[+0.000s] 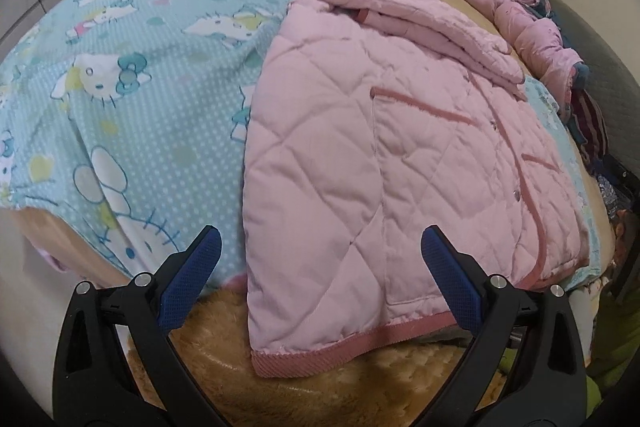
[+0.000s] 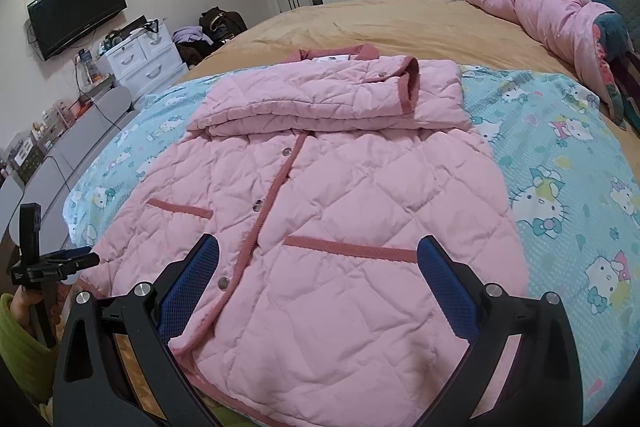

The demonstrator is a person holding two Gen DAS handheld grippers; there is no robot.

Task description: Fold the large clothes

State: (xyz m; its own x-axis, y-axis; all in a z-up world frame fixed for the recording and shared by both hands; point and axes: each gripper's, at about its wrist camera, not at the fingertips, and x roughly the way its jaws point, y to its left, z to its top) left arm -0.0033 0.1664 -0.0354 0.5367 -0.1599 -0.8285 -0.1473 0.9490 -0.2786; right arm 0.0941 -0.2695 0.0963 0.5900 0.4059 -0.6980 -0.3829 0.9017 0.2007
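Both claws gape, gripping nothing: the left claw (image 1: 320,267) hangs over the hem corner of the jacket (image 1: 400,155), the right claw (image 2: 318,275) above its front panel. Beyond them the sleeves seem already folded across the chest. The hem-to-collar fold comes next, I judge, needing both claws clamped on the hem (image 1: 360,341).

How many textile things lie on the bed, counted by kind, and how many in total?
Pink quilted jacket: 1
Blue cartoon-cat sheet: 1
Tan bed cover: 1
Bundled pink floral quilt: 1
Total: 4
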